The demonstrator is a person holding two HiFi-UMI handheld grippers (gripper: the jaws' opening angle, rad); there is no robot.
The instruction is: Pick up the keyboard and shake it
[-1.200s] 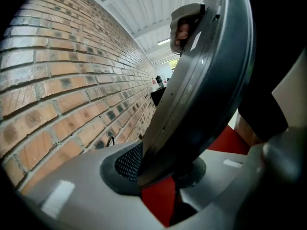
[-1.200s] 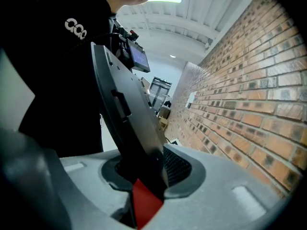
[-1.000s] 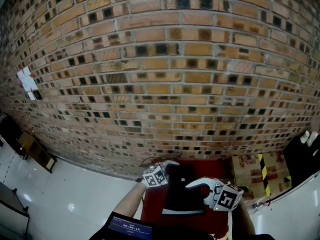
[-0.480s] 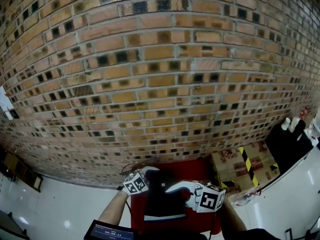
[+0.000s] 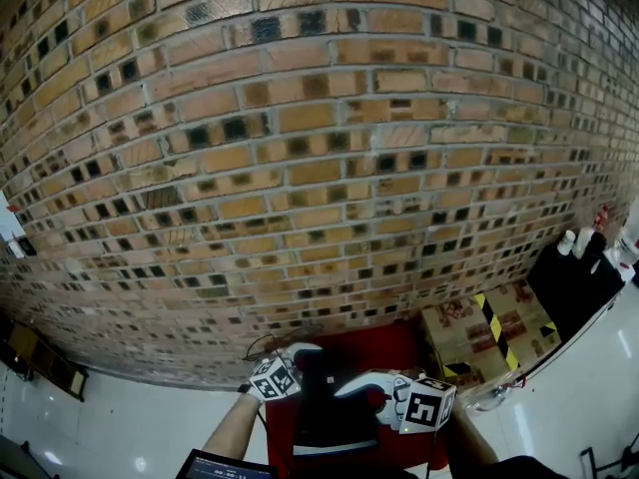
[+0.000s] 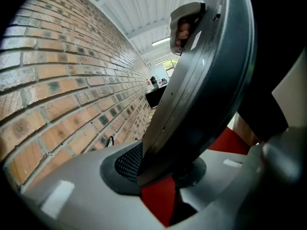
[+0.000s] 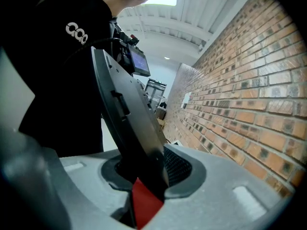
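The dark keyboard (image 5: 329, 412) is held tilted on edge above a red cloth (image 5: 399, 347), low in the head view. My left gripper (image 5: 310, 359) clamps its left end, where the grey rim (image 6: 201, 80) runs up from between the pads (image 6: 125, 163). The left gripper (image 6: 160, 176) is shut on that rim. My right gripper (image 5: 351, 387) grips the other end. In the right gripper view the keyboard's underside (image 7: 127, 114) rises from the right gripper (image 7: 144, 181). Those jaws have just been opening slightly, and the pads still press on the keyboard's edge.
A brick wall (image 5: 319, 148) fills the view ahead. Right of the red cloth stands a cardboard box (image 5: 479, 337) with yellow-black tape. Farther right is a black table with bottles (image 5: 584, 252). A small screen (image 5: 225, 464) shows at the bottom edge, over white floor (image 5: 130, 417).
The head view has swung, shifting the wall and box across the picture. Both grippers keep hold of the keyboard at much the same spot above the red cloth.
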